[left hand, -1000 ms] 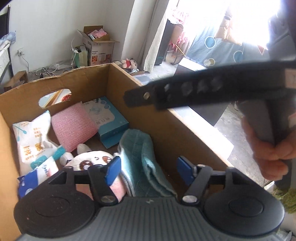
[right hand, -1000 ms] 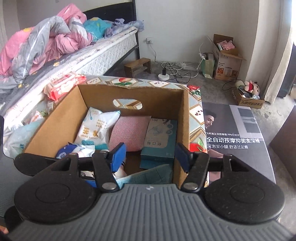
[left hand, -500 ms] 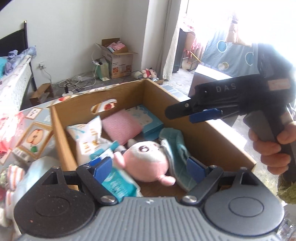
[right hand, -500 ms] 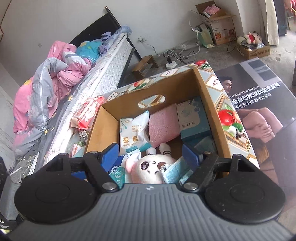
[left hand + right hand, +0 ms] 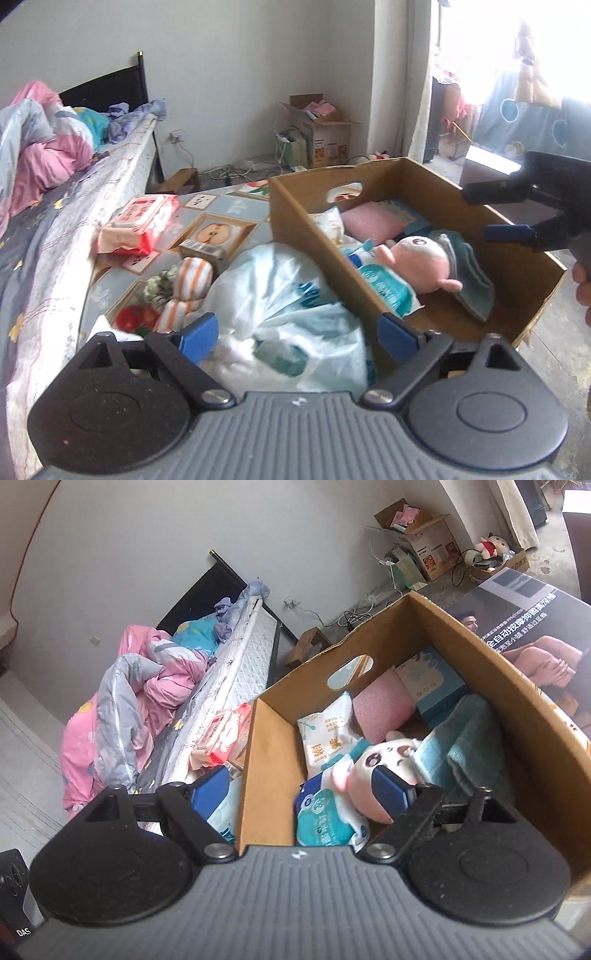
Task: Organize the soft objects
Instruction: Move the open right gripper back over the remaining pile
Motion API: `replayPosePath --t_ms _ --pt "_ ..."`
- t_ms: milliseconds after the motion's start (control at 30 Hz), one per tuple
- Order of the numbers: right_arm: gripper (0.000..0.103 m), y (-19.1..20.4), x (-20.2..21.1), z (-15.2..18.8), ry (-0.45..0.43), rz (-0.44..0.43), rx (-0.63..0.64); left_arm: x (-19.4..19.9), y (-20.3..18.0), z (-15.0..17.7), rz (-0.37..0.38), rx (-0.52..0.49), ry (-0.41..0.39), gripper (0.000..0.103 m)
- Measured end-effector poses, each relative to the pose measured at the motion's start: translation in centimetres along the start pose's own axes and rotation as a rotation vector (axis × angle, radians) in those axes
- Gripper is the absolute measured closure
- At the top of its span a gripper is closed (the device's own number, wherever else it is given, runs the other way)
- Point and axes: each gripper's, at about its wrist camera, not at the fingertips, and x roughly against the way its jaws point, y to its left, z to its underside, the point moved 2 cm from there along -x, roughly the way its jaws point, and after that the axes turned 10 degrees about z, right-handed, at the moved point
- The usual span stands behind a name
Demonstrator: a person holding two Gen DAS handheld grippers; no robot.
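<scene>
An open cardboard box [image 5: 306,240] [image 5: 271,746] holds a pink plush toy [image 5: 417,264] [image 5: 369,775], a teal towel [image 5: 469,273] [image 5: 469,746], a pink sponge cloth [image 5: 369,223] [image 5: 380,709], a blue tissue box [image 5: 432,686] and white and blue wipe packs [image 5: 325,734]. My left gripper [image 5: 299,334] is open and empty above a white and blue plastic bag [image 5: 280,295] left of the box. My right gripper [image 5: 299,792] is open and empty over the box's near left corner. It also shows at the right of the left wrist view [image 5: 509,232].
Orange striped socks [image 5: 192,277] and a red wipes pack [image 5: 144,221] [image 5: 225,738] lie on the patterned mat left of the box. A bed with pink bedding [image 5: 147,686] runs along the left. A large printed carton [image 5: 524,627] lies right of the box.
Both grippers have pulled back and up from the box, both empty. The left view has swung left to the plastic bag and socks. The right view has tilted toward the bed.
</scene>
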Motion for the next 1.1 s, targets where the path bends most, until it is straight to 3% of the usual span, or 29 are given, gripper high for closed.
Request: replayPosePath --t_ms 233,367,533,900,1100 --pt "0.019 5.4 -0.6 3.5 0.023 -0.038 0.083 2.1 4.0 3.9 -0.137 0.076 -0.018 0.009" --pt "0.019 8.8 -2.3 4.3 0.072 -0.079 0.119 2.9 6.7 4.5 -0.165 0.141 -0.053 0.009" --pt "0.019 13.8 -5.0 4.4 0.144 -0.145 0.18 2.6 9.1 3.9 -0.217 0.13 -0.104 0.009" --pt "0.019 21.7 -12.2 0.0 0.253 -0.142 0.292 -1.2 13.8 -0.9 -0.154 0.079 -0.145 0.011" --pt "0.019 24.6 -17.5 -1.1 0.287 -0.076 0.381 -3.0 15.1 0.0 -0.157 0.08 -0.102 0.019"
